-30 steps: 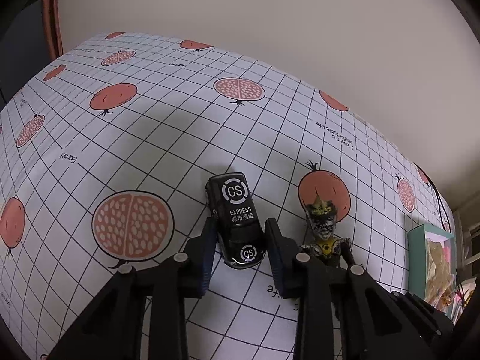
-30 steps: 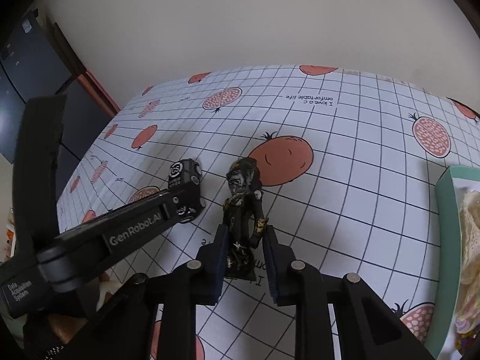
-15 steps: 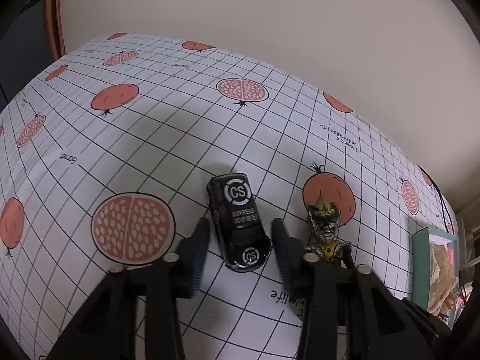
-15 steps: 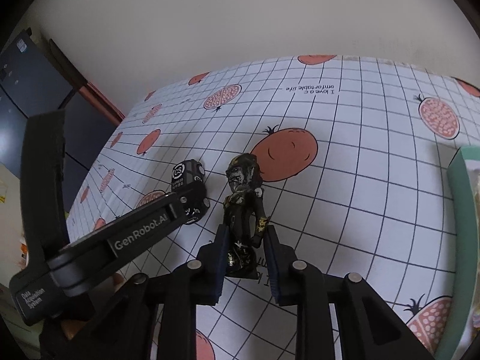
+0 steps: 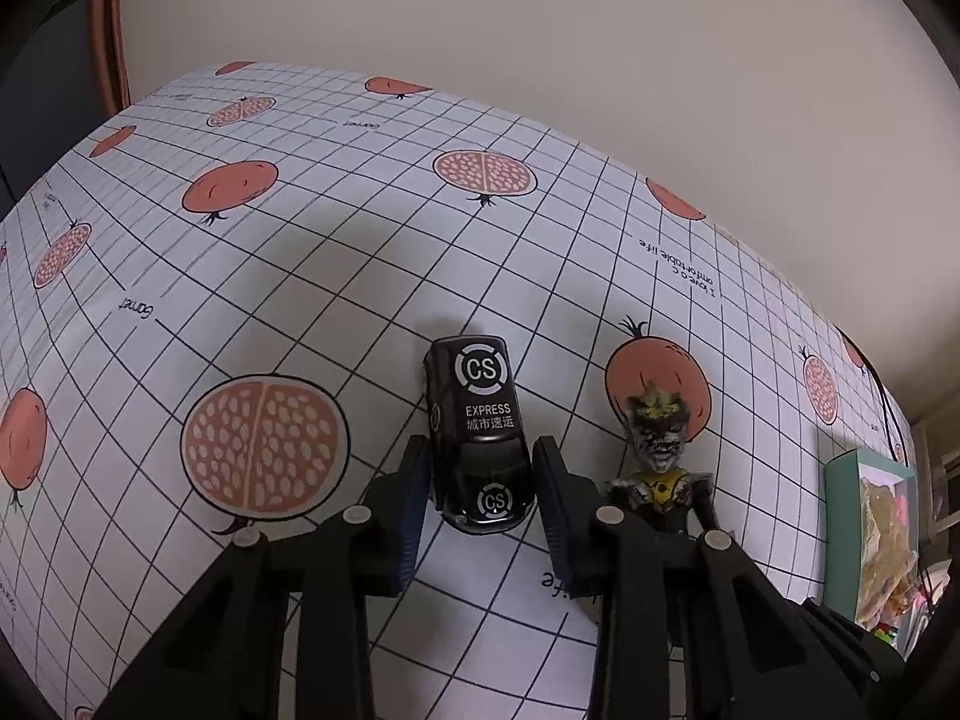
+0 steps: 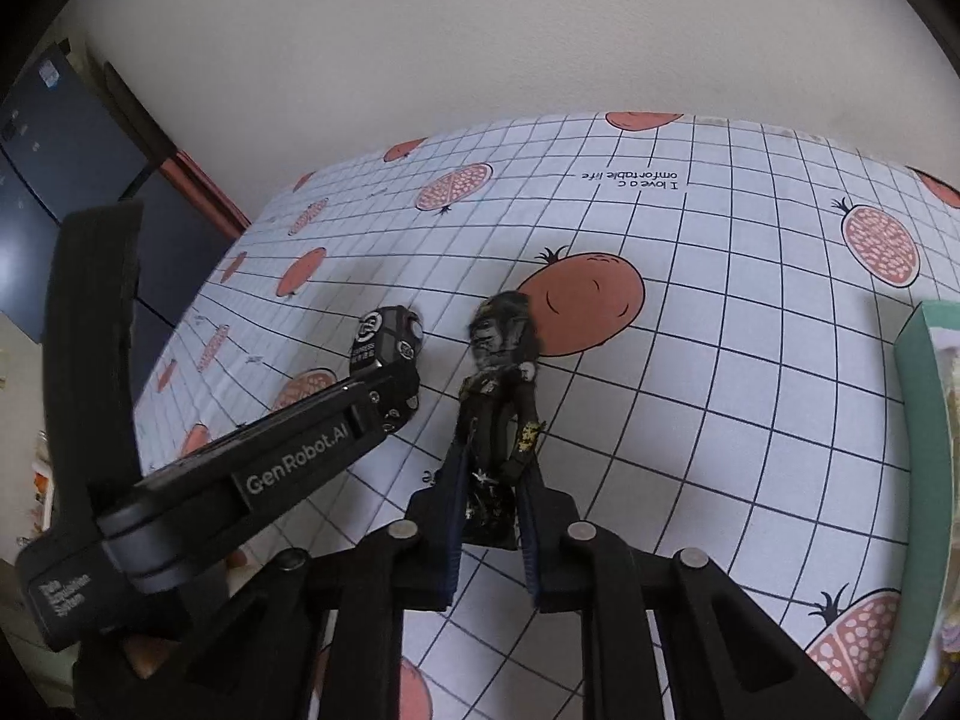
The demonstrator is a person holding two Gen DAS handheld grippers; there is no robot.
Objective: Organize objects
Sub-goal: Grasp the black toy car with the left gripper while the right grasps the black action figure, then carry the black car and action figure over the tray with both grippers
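A black toy car [image 5: 480, 420] marked "CS EXPRESS" lies on the pomegranate-print tablecloth [image 5: 300, 276]. My left gripper [image 5: 480, 468] has its pads against both sides of the car's front end. Just right of it stands a dark monster figure [image 5: 657, 450] with a spiky yellowish head. In the right wrist view my right gripper [image 6: 492, 480] is shut on the legs of the figure [image 6: 498, 360], which is upright and leans slightly. The left gripper's finger [image 6: 390, 396] covers part of the car [image 6: 384, 339] there.
A teal box [image 5: 840, 528] with yellowish contents stands at the table's right edge, also visible as the teal box [image 6: 918, 420]. A pale wall runs behind the table. A dark door and cabinet [image 6: 60, 138] stand beyond the left edge.
The left jaws spread off the car half a second ago and have closed in on it again. The right gripper keeps its hold on the figure, with only a slight shift.
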